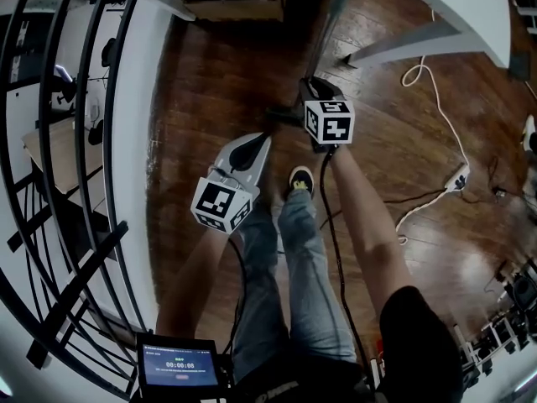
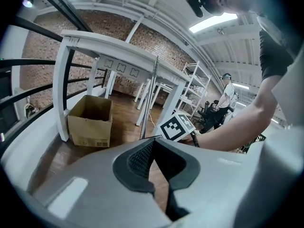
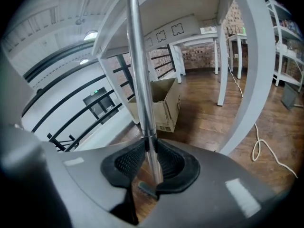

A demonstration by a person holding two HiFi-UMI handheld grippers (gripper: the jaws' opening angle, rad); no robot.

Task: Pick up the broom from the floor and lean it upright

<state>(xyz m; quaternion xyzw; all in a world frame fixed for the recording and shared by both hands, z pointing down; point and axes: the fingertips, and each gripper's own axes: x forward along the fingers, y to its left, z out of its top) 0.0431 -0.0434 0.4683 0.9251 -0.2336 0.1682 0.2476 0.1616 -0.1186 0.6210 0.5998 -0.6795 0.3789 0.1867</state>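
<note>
The broom's thin metal pole (image 3: 139, 70) stands upright and passes between the pads of my right gripper (image 3: 146, 144), which is shut on it. In the head view the pole (image 1: 330, 25) rises beside a white table (image 1: 457, 2), with the right gripper (image 1: 309, 82) low on it. From the left gripper view the pole (image 2: 153, 91) leans by the table's edge (image 2: 109, 46). My left gripper (image 1: 267, 138) hangs a little left of the right one, apart from the pole. Its tips (image 2: 153, 140) meet with nothing between them. The broom's head is not clearly visible.
A cardboard box (image 2: 90, 120) sits under the table near the wall. A black railing (image 1: 75, 183) runs along the left. A white cable and power strip (image 1: 457, 177) lie on the wooden floor at right. The person's legs and shoe (image 1: 300, 179) stand just behind the grippers.
</note>
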